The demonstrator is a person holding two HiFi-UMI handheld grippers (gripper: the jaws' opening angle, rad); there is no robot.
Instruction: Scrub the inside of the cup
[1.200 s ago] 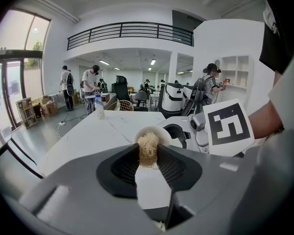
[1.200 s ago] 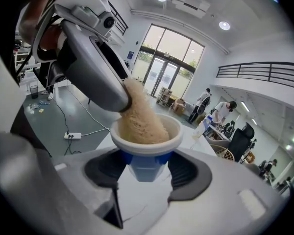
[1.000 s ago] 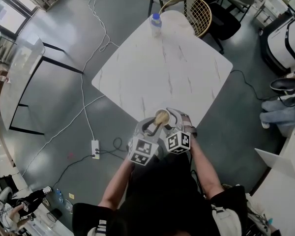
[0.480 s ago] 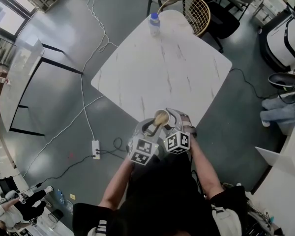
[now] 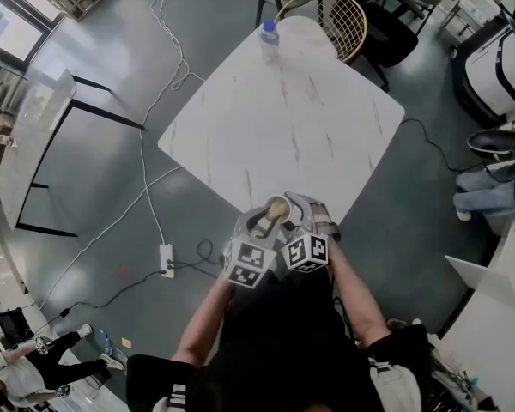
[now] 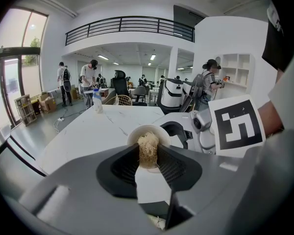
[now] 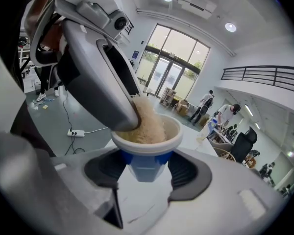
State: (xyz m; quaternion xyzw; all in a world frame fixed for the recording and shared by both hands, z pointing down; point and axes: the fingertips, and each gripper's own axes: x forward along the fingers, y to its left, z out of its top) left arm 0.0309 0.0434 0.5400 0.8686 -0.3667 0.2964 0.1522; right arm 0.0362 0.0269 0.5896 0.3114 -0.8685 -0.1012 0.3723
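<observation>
1. At the left, left gripper point(image 6: 148, 156): fingers point(image 6: 124, 169) clenched on a tan fibrous scrubber point(image 6: 148, 143), pinched at its near part, free end projecting ahead of the fingertips.
2. Directly ahead of those fingertips: cup point(image 6: 161, 131), white rim turned towards them. Free end of the scrubber already past the rim and inside the mouth. From the right gripper view, wad bearing on the inner wall on the side nearer the left gripper; contact judged, not confirmed.
3. Cup carried off the table point(image 5: 283, 118), over its near corner, between the two grippers. Clearance beneath not determinable.
4. At the right, right gripper point(image 7: 146, 177): fingers point(image 7: 184, 170) set wide apart yet grasping the cup's blue lower body from both sides. Base down between the fingers, mouth beyond the fingertips and pointing away from them.
5. Governing relation: long axis of the cup running out from between the right fingers towards the left fingertips. Left gripper entering at a slant over the rim, not along that axis.
6. Judgement: scrubbing in hand, left gripper working, right gripper only holding. Next stroke likely a sweep round or down the inner wall. Risk of levering the cup sideways in its grasp, given the slanted entry.
</observation>
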